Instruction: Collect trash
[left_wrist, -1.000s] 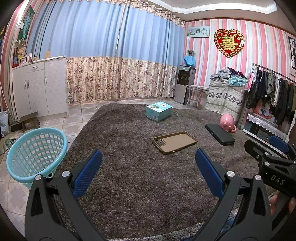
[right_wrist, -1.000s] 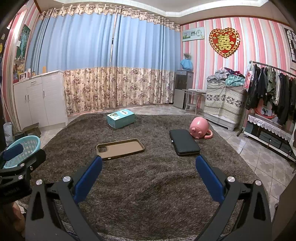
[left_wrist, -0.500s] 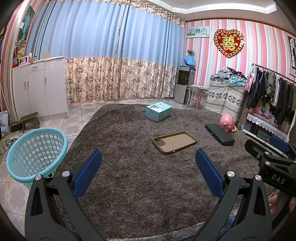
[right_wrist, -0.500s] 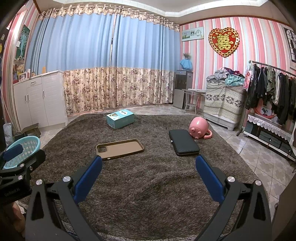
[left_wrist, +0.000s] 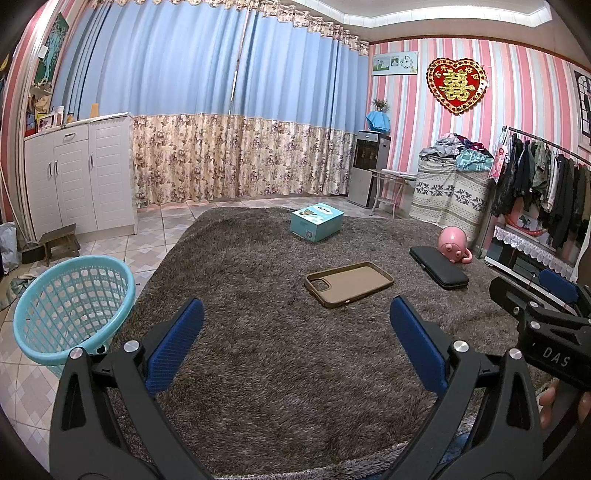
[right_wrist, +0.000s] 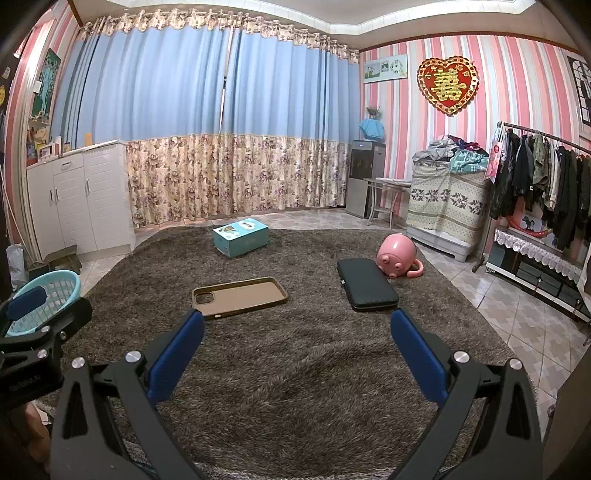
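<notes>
A: Trash on the rug (left_wrist: 280, 369): phone case (left_wrist: 349, 283) nearest, mid-rug; teal box (left_wrist: 316, 221) far back; black case (right_wrist: 366, 283) beside pink toy (right_wrist: 398, 259).
B: Grippers?
A: Left gripper (left_wrist: 295, 343) and right gripper (right_wrist: 296, 352) both spread wide, holding nothing.
B: Advice?
A: Case lies flat; probably pinch one long edge, then carry to basket (left_wrist: 70, 306) at left off the rug.

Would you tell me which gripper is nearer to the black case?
Right. The right gripper faces the black case just ahead; from the left gripper it lies farther off, to the right.
</notes>
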